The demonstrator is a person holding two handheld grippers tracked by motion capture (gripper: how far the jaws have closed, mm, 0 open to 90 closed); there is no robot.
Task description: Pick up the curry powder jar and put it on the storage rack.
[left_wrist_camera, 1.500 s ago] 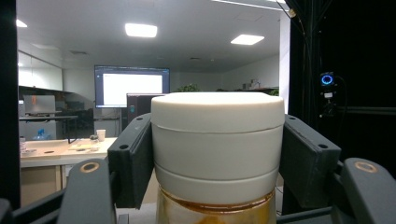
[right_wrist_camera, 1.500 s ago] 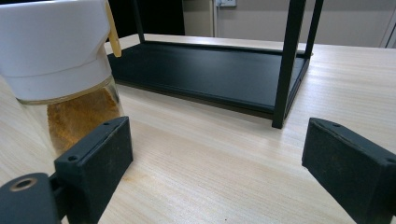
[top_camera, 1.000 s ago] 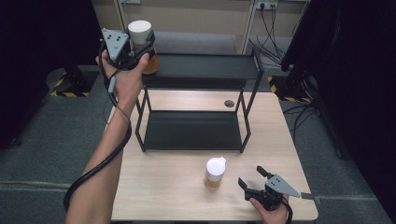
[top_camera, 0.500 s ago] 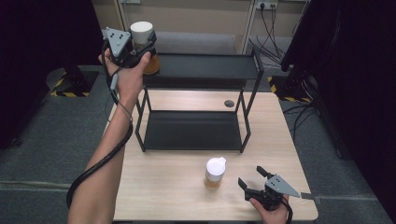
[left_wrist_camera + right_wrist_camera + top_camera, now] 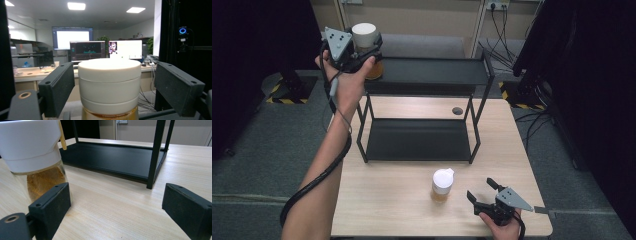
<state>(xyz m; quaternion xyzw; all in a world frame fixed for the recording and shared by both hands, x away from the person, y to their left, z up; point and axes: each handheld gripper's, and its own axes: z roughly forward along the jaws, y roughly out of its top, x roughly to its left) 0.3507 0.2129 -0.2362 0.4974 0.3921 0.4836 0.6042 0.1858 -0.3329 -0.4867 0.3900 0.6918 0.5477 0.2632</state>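
White-capped jar (image 5: 366,50) stands on rack top (image 5: 427,75); your left hand-held gripper (image 5: 362,47) has just been opening, jar between, unpressed. Second jar (image 5: 442,185) waits on worktop (image 5: 387,200); right hand-held gripper (image 5: 482,192) open.

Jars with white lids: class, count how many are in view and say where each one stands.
2. One jar stands on the rack's top shelf, between the left claw's open jaws. The other jar stands on the table, near the right claw.

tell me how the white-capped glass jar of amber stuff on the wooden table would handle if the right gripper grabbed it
The white-capped glass jar looks rigid, so the right gripper, open beside it, should get a firm hold. Its smooth glass may be slippery, and probably fragile if dropped. It stands upright and taller than wide, with a bulky cap, so a push near the top might tip it on the wooden table.
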